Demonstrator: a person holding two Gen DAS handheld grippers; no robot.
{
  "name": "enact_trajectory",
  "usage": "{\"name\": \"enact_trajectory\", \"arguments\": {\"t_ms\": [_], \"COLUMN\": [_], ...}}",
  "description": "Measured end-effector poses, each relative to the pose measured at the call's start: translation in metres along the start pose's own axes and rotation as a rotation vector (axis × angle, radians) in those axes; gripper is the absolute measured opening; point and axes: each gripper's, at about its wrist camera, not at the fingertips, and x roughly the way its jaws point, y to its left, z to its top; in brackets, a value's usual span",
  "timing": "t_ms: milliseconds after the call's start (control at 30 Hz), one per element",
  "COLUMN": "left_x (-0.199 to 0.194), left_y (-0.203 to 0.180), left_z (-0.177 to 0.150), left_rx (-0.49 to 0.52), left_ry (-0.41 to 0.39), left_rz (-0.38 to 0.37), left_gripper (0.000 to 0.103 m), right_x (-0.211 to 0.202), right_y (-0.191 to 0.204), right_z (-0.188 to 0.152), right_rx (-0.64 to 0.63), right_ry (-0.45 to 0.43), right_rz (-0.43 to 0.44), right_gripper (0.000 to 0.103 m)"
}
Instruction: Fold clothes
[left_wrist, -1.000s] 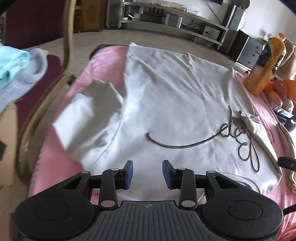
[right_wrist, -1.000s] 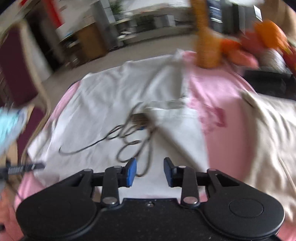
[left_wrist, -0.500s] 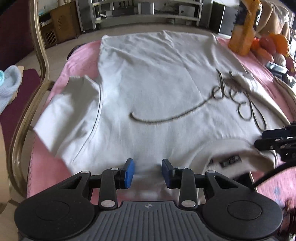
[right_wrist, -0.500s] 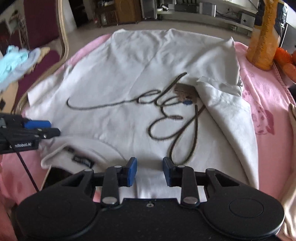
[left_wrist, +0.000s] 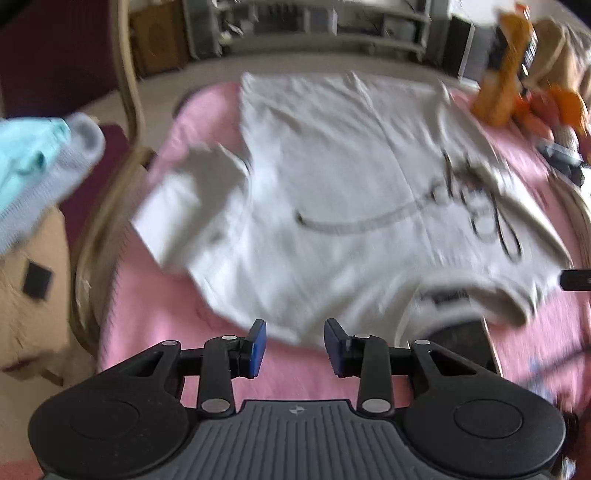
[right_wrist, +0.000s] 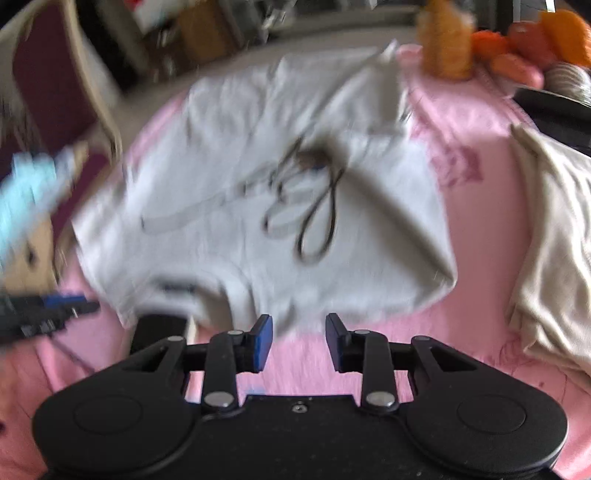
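Blue pads on the left claw (left_wrist: 294, 341) stand apart with nothing between them, hovering over the pink cover (left_wrist: 155, 306) just short of the near edge of the white T-shirt (left_wrist: 332, 177); its jaws have just been opening a little. The right claw (right_wrist: 299, 338) is likewise apart and empty, poised at the shirt's neck end. Judging from this, the step in hand is lining up for a fold: each claw needs to come down on a shoulder edge, pinch the cloth and carry it over. The shirt lies spread flat across the bench, collar towards the claws, with a dark looping script across the chest. One sleeve (left_wrist: 184, 195) sticks out on the left, while the other side looks already turned in. Both views are blurred, so fine creases cannot be told.
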Motion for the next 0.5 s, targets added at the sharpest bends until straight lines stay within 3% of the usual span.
{"name": "enact_trajectory", "arguments": {"t_ms": [33,133,233,300,500], "left_x": [0.001,0.010,0.026,0.033,0.037], "left_y": [0.000,-0.002,-0.008,-0.012,-0.018], "left_z": [0.005,0.020,0.024,0.018,0.003], "left_rx": [-0.007,-0.018,-0.016,0.019,0.088], "left_ry": [-0.014,-0.031,-0.011,0.017,0.077], "left_rz": [0.012,-0.006,-0.068,-0.058,-0.021], "left_gripper": [0.037,0.037,0.037,0.037,0.039], "right_x": [-0.003,0.001,0.021,0.035,0.055], "right_y": [-0.005,-0.012,-0.004,0.006,0.019], "right_z": [0.005,0.016,0.023,0.024,0.008], "right_rx": [0.026,0.083,0.085,0.057,-0.032], "right_ry": [-0.026,-0.053,-0.008,0.037,0.163], "right_rz": [0.002,0.050,0.127,0.151,0.035], "right_gripper": [0.031,0.007,0.007,0.007,0.008]}}
